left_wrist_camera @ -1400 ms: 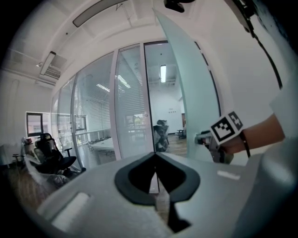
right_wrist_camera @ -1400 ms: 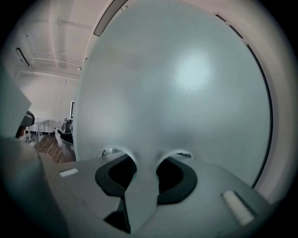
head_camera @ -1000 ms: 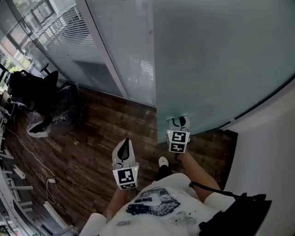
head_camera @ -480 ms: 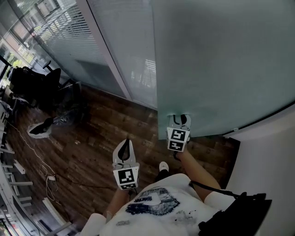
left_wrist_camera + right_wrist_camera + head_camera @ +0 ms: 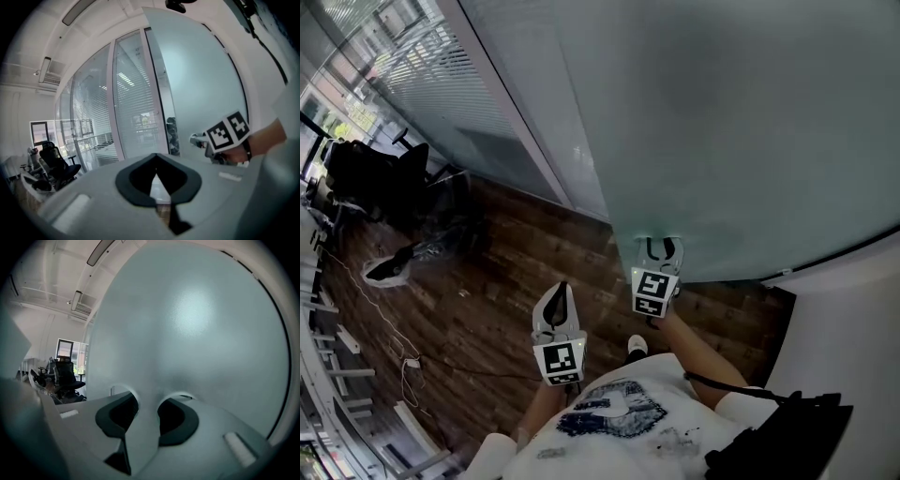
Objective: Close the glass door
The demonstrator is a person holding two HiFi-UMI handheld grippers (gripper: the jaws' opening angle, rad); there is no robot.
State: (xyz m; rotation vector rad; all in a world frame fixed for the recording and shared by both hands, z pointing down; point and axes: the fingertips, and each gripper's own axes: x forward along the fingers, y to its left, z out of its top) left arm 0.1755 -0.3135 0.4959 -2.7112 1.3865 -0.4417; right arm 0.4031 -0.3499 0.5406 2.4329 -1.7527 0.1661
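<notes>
The frosted glass door (image 5: 731,131) fills the upper right of the head view, its free edge slanting down to the floor by my right gripper (image 5: 661,248). That gripper is shut on the door's pale upright handle (image 5: 147,418), which fills the gap between its dark pads (image 5: 176,416). In the left gripper view the metal handle fitting (image 5: 197,139) shows next to the right gripper's marker cube (image 5: 227,133). My left gripper (image 5: 558,292) hangs over the wooden floor, left of the door and apart from it. It is shut and holds nothing (image 5: 155,157).
A glass partition with blinds (image 5: 459,84) runs along the left behind the door. A black office chair (image 5: 370,173) and loose cables (image 5: 394,347) lie on the wooden floor (image 5: 516,272) at the far left. A white wall (image 5: 853,319) stands at the right.
The door's free edge has swung leftwards toward the glass partition, covering more of it. Both grippers have moved along with it, the right one still on the handle.
</notes>
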